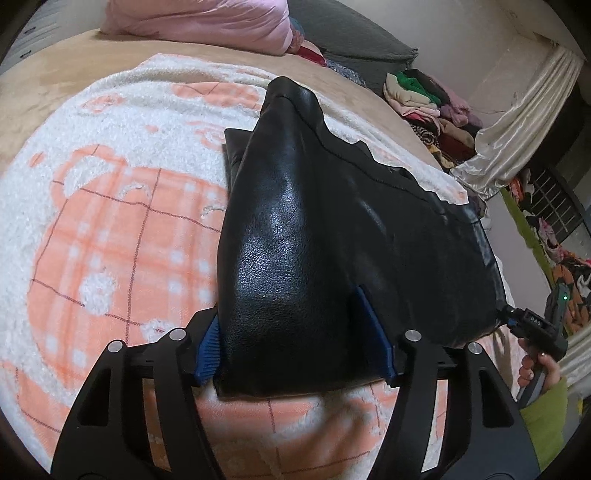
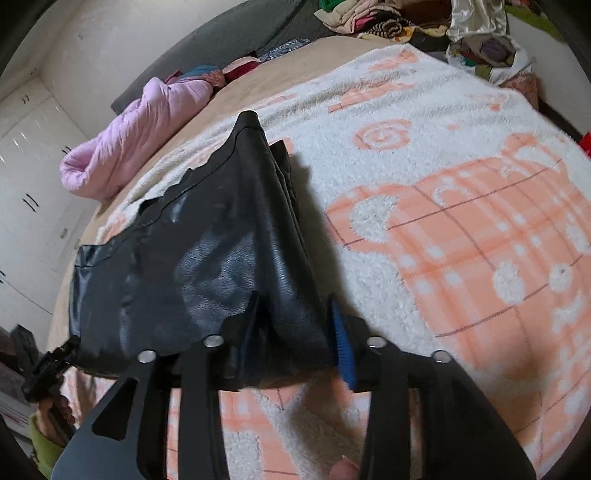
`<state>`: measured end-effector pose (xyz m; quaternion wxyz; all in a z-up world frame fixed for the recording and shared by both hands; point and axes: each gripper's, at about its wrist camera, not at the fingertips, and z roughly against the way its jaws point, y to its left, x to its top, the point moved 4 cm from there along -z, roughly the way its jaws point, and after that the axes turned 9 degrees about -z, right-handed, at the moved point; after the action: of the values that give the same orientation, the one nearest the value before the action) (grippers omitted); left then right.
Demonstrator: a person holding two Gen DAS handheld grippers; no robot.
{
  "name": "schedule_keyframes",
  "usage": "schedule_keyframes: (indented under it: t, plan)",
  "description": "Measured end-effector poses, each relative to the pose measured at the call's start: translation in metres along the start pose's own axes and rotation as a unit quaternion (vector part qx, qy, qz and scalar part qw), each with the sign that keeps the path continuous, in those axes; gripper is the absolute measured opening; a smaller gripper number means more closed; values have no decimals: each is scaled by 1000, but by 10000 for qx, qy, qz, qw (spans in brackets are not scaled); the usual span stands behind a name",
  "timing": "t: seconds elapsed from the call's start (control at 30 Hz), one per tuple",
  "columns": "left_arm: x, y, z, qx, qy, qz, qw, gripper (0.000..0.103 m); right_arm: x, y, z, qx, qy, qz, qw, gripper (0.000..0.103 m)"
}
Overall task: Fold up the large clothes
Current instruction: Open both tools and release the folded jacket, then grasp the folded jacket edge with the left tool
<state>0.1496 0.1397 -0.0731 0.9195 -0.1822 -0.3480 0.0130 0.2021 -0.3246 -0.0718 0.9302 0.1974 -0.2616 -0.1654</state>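
A large black leather garment (image 1: 314,236) lies stretched across a white-and-orange fleece blanket (image 1: 110,206) on a bed. My left gripper (image 1: 295,343) is shut on one near corner of the garment, which bulges up between its blue pads. My right gripper (image 2: 295,332) is shut on the other near corner (image 2: 229,266). The right gripper also shows at the right edge of the left wrist view (image 1: 532,325), and the left gripper at the lower left of the right wrist view (image 2: 48,365). The garment hangs taut between them, its far end resting on the blanket.
A pink quilt (image 1: 199,22) and a dark grey pillow (image 1: 354,37) lie at the head of the bed. A pile of mixed clothes (image 1: 432,107) and a cream curtain (image 1: 517,136) stand beside the bed. White wardrobe doors (image 2: 33,177) line the wall.
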Motion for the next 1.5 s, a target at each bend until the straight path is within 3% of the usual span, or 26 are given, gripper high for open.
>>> schedule_keyframes:
  t: [0.07, 0.13, 0.2, 0.27, 0.47, 0.57, 0.83, 1.0, 1.07, 1.23, 1.5]
  plan:
    - [1, 0, 0, -17, 6, 11, 10000, 59, 1, 3, 1, -122, -70, 120, 9998, 46]
    - [2, 0, 2, -13, 5, 31, 10000, 62, 1, 7, 4, -262, -184, 222, 9992, 61]
    - [2, 0, 3, 14, 15, 6, 10000, 66, 4, 11, 11, -363, -405, 323, 9980, 64]
    - [4, -2, 5, 40, 2, -58, 10000, 72, 7, 18, 18, -379, -592, 431, 9966, 76]
    - [8, -8, 14, 265, -158, -276, 9991, 86, 1, 56, 33, 64, -937, 885, 9916, 82]
    - [11, -8, 17, 421, -210, -352, 9983, 93, -6, 84, 31, 192, -944, 1223, 9878, 82]
    - [16, 1, 20, 640, -252, -293, 9972, 93, -37, 145, 11, 387, -707, 1869, 9791, 82]
    - [21, 5, 20, 651, -268, -258, 9972, 93, -60, 178, -9, 446, -492, 2223, 9727, 70]
    - [24, 7, 19, 652, -262, -250, 9972, 93, -67, 188, -19, 414, -396, 2301, 9715, 58]
    - [34, 14, 8, 679, -112, -189, 9974, 93, -79, 198, -43, 184, -144, 2400, 9705, 48]
    - [55, 14, -9, 796, 9, -265, 9965, 93, -90, 192, -74, -79, 213, 2379, 9710, 48]
